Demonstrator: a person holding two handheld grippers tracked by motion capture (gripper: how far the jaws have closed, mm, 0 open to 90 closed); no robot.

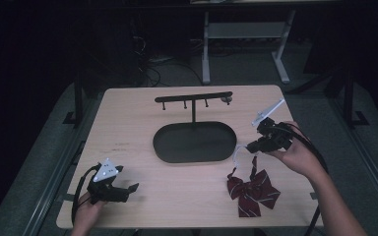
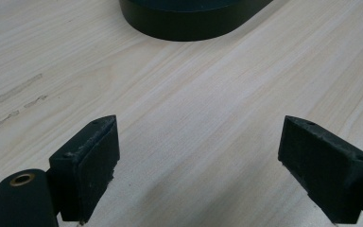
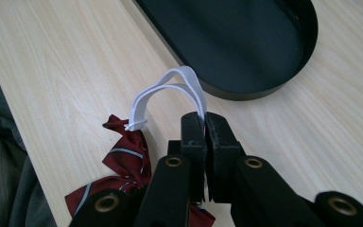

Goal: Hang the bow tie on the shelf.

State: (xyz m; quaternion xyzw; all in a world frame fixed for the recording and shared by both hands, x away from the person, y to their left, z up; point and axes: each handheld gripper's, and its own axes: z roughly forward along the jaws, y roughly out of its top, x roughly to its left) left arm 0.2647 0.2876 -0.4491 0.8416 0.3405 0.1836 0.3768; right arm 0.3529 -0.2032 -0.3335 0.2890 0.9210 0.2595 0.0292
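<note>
One dark red striped fabric bow tie (image 1: 252, 191) with one white elastic strap (image 3: 170, 92) lies at lower right of the high view. One black oval metal tray (image 1: 195, 142) sits at centre, carrying one T-shaped black hanger bar (image 1: 193, 97). Two black handheld grippers: left gripper (image 1: 128, 189), right gripper (image 1: 250, 146). One light wooden table (image 1: 128, 132).

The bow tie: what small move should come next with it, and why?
Probably lift the right hand-held gripper a little higher. Its jaws are shut on the white strap, but the bow tie lies on the table, below the stand's hooks.
</note>
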